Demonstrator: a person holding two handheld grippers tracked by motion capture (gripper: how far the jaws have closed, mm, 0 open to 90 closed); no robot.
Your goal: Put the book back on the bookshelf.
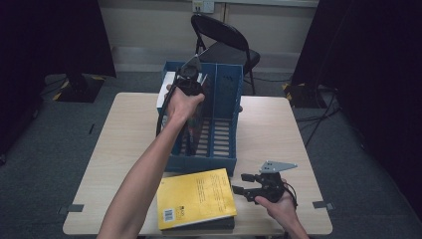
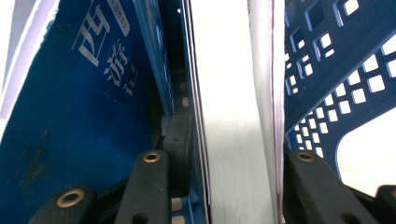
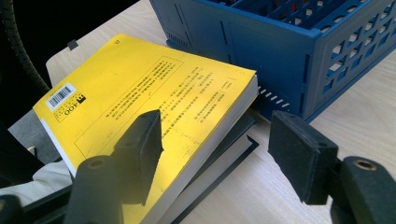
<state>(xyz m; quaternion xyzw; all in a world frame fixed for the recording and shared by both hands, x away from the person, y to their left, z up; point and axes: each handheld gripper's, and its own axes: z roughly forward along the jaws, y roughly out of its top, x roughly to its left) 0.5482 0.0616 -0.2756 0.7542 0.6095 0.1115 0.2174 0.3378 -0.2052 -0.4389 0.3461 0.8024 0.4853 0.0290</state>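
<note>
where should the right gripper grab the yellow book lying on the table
Probably by the free long edge facing the right gripper, coming in level from that side. The yellow book lies flat on a darker book, so its page edge sits raised off the table. One open jaw could slide under it, the other over the cover.

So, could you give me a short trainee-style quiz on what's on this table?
1. True or false: the yellow book stands inside the blue file rack.
2. What lies under the yellow book?
3. The right hand-held gripper is: A) clamped on the rack, B) open beside the yellow book, C) holding a cup.

Key: 1. False, it lies flat on the table. 2. A dark book. 3. B.
</note>
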